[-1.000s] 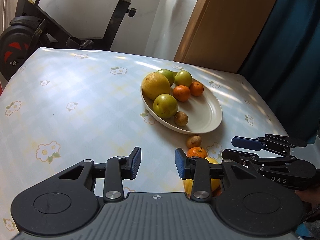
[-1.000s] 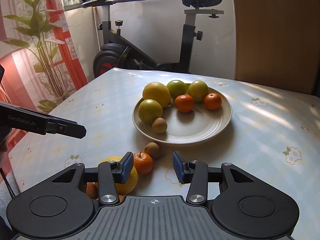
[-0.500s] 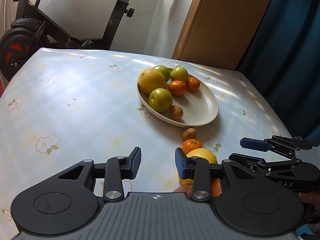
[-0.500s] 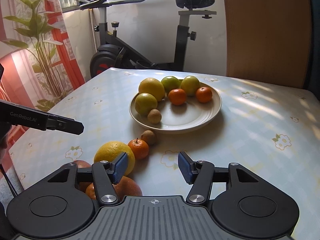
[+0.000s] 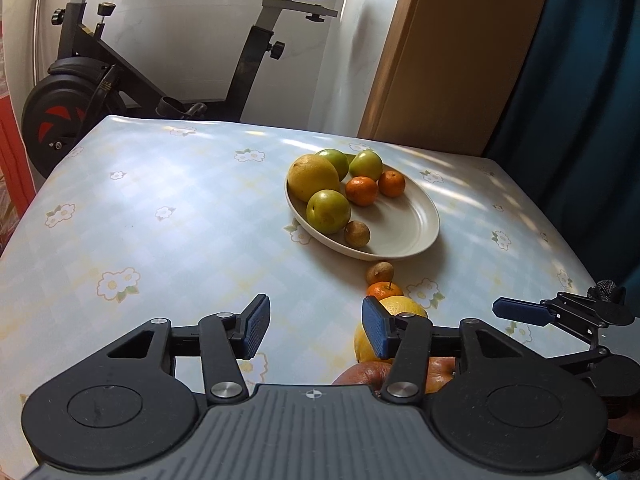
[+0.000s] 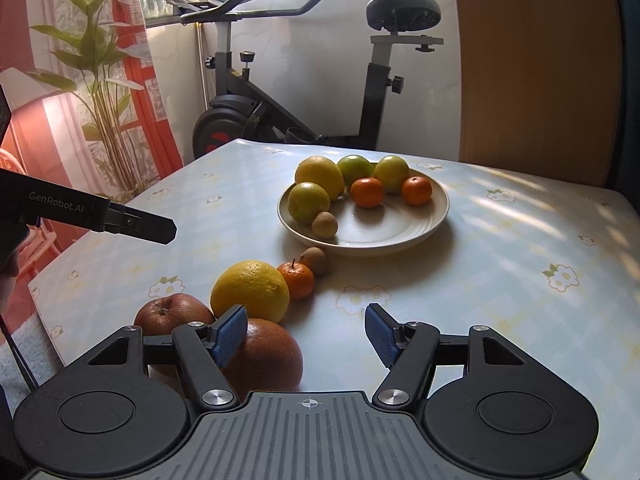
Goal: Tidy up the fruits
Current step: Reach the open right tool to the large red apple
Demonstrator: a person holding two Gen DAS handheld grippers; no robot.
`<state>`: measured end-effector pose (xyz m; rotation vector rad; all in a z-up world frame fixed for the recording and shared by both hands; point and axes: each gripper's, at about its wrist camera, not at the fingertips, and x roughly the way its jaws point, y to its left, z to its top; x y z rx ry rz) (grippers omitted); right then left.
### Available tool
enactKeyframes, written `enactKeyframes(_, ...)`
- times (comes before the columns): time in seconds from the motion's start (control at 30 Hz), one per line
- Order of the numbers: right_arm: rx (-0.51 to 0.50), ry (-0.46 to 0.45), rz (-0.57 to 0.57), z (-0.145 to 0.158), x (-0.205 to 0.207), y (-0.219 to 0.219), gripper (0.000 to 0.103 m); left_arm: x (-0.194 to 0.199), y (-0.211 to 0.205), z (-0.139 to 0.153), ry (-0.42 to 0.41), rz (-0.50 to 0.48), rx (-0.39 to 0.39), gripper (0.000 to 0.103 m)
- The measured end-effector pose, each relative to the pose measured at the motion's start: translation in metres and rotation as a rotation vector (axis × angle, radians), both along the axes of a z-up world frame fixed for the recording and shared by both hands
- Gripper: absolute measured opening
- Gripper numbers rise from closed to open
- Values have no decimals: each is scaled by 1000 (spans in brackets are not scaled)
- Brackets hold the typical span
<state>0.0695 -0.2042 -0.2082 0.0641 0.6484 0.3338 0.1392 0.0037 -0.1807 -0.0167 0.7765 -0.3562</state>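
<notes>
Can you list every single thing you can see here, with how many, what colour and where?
Round cream plate: one, mid-table.
Fruit on the plate: seven; one big yellow citrus, three green fruits, two orange mandarins, one small brown fruit.
Fruit off the plate: five in a row; brown fruit, mandarin, yellow citrus, red apple, large orange.
Flowered tablecloth: pale blue.
Exercise bike: black, behind.
Plant: green, left.
Left gripper, right gripper: open, nothing between, jaws just opening.
</notes>
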Motion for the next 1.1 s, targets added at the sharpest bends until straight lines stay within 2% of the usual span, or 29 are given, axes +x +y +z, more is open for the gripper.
enactKeyframes(0.07, 5, -3, 2, -1, -4, 1, 67, -3, -2, -1, -8, -1, 5, 53)
enactKeyframes(0.43, 18, 5, 49, -9, -16, 6, 68, -14, -2, -1, -24, 11, -1, 53)
enactKeyframes(1.1, -47, 68, 162, -25, -10, 31, 70, -17, -4, -3, -11, -18, -8, 52)
